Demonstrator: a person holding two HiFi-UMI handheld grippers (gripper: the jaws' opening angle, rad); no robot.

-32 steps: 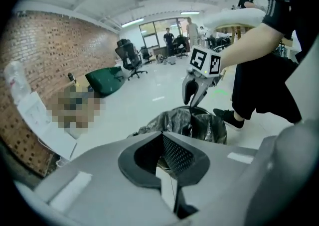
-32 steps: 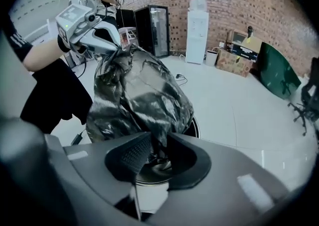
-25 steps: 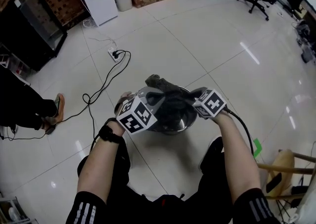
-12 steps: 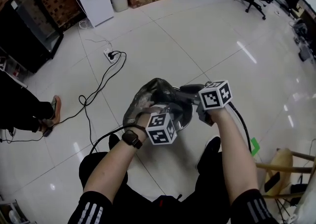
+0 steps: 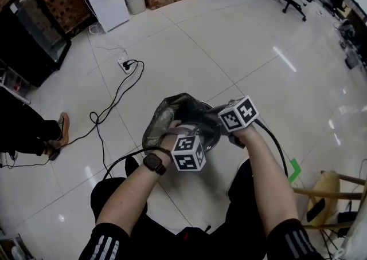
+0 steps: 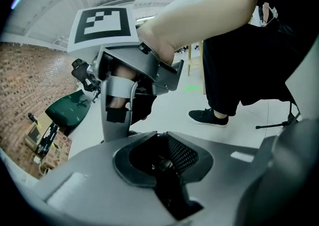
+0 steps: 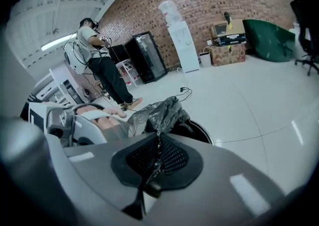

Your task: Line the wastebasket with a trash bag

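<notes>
A: Progress, going by the right gripper view?

B: Early. The right tongs [image 7: 158, 138] have just been closing and now pinch a thin strip of the bag [image 7: 159, 113] between their pads. Just past their tips the rest of it stands bunched in a crumpled heap over the basket [image 7: 202, 131]. The basket's dark rim shows bare to the right of those tips.

A: And the left gripper view?

B: The left tongs [image 6: 163, 138] have their jaws almost together. They have just been easing apart a little, yet a glint of dark film sits between the pads. I read them as gripping the bag too, though loosely. The right tongs hang just above and beyond them.

A: Head view?

B: Both tongs meet over the basket, close together, with the bag between and beyond them. Most of the film lies heaped over the rim on the left tongs' side. The rim by the right tongs looks uncovered.

A: So what's done?

B: The bag is at the basket and gripped from two sides. As I judge it, the mouth is not yet spread and nothing is folded round the whole rim. The body has yet to be pushed down inside. Most of the lining is left.
</notes>
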